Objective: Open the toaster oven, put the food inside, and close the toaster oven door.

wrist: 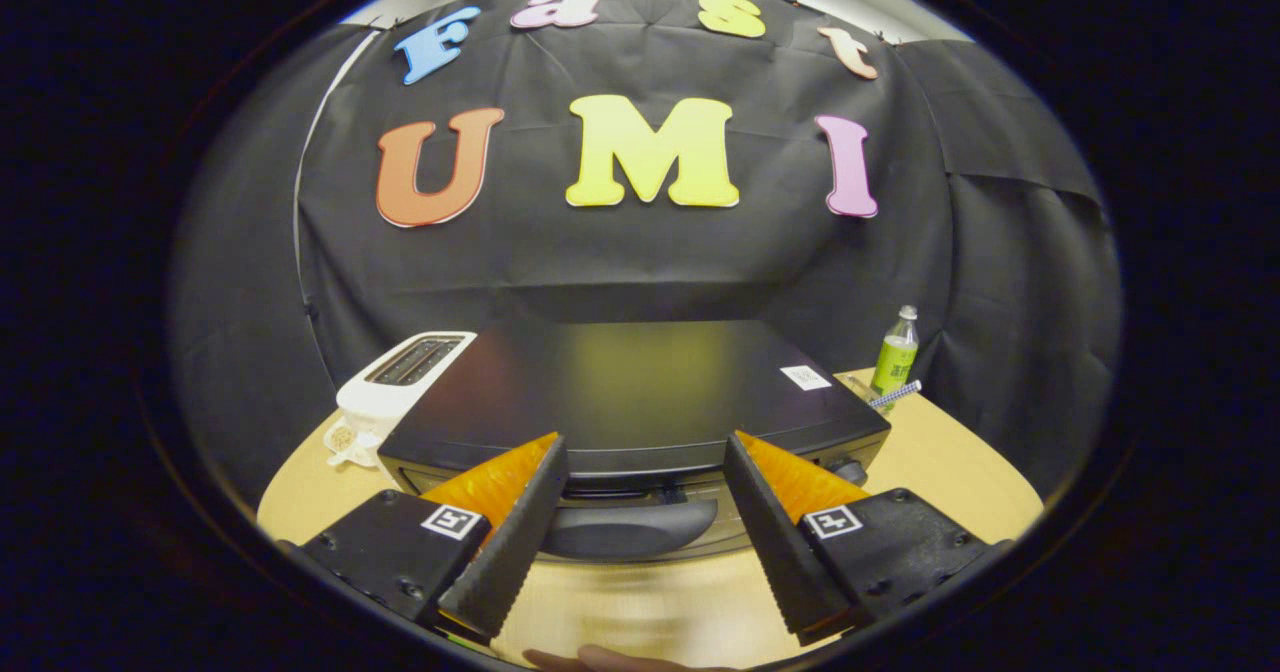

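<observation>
The gripper (645,452) hangs with fingers spread wide above the black toaster oven (640,392), its curved dark door handle (630,530) between them; a white slot toaster (400,387) stands beside the oven on the round wooden table (950,472).

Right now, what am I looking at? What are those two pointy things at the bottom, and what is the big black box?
This picture comes from a camera that rides on a hand-held grabbing tool, looking forward along it. A person carries the tool; there is no robot arm. The two pointy things are the tool's jaws, and together they make the gripper. They stand apart, open, and hold nothing.

The big black box just ahead is a toaster oven, seen from above its front. Its dark curved door handle lies between the jaws, not yet gripped, and the door looks shut.

Everything sits on a light wooden table. Beside the oven on one side is a white slot toaster; on the other stands a green bottle near the black cloth wall.
</observation>
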Motion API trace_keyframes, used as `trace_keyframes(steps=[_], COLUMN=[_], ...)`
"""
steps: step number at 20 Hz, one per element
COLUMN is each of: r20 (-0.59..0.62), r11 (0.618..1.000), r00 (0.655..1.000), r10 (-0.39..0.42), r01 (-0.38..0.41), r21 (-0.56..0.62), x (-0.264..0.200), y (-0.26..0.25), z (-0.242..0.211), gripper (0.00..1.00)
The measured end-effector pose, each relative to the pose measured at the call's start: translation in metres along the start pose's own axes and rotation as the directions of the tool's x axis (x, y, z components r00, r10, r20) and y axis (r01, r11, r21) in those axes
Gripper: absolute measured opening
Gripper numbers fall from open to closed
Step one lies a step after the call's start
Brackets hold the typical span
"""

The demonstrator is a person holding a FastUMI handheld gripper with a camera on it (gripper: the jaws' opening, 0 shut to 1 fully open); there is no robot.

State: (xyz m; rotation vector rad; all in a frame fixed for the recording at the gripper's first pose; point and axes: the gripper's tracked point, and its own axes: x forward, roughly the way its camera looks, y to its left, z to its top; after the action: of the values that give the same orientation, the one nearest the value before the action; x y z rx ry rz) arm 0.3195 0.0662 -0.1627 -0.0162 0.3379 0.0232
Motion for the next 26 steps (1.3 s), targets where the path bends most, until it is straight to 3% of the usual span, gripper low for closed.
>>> trace_keyframes(steps=[3, 4, 11, 19, 26], r20=[-0.114, -0.054, -0.114, -0.104, -0.197], r11=[1.000, 1.000, 0.995, 0.997, 0.996], r00=[0.993, 0.998, 0.991, 0.992, 0.978], r10=[0.027, 0.023, 0.069, 0.076, 0.071], r01=[-0.028, -0.023, -0.060, -0.075, -0.082], r21=[-0.004, 0.000, 0.076, 0.013, -0.045], x=[-0.003, -0.001, -0.032, -0.073, -0.086], y=[0.000, -0.001, -0.010, -0.015, -0.022], z=[-0.025, -0.014, -0.051, -0.105, -0.177], gripper=[1.00, 1.00, 1.00, 1.00, 1.00])
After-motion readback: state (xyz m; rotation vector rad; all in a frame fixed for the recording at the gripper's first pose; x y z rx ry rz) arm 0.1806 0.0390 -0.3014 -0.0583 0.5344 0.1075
